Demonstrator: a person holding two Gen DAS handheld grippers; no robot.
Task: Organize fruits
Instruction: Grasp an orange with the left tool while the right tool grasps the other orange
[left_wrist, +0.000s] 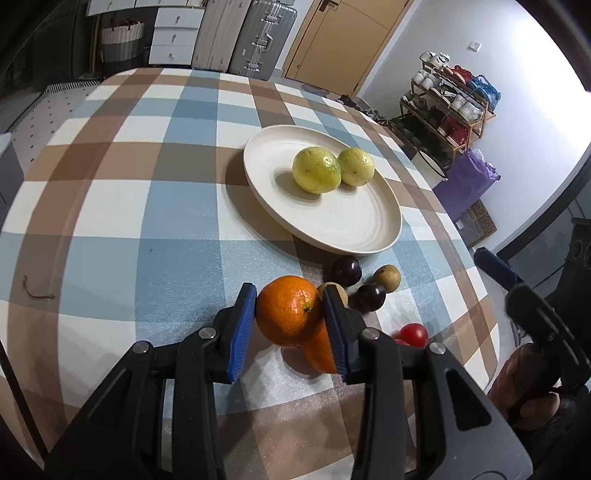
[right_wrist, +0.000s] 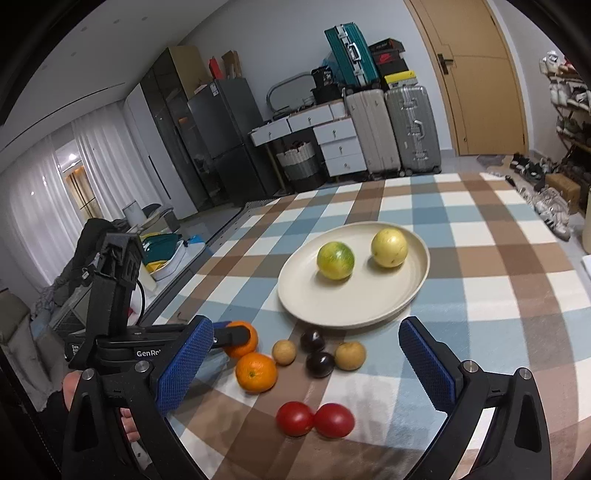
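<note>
- Left gripper (left_wrist: 290, 317): its blue fingers (left_wrist: 242, 328) pinch an orange (left_wrist: 288, 312) across its widest part, lifted just clear of the table (left_wrist: 129, 206), probably bound for the plate.
- A second orange (right_wrist: 256, 371) sits right below it.
- Right gripper (right_wrist: 306, 373) hangs spread and empty over two tomatoes (right_wrist: 314, 419), likely next in line.
- Beyond: small brown and dark fruits (right_wrist: 317, 352) cluster by the cream plate (right_wrist: 295, 295), which already carries two yellow-green fruits (right_wrist: 364, 254).

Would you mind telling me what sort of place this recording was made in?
Most likely a lived-in home: a checked table with a fruit plate, suitcases against the wall, and a shoe rack near the door.
</note>
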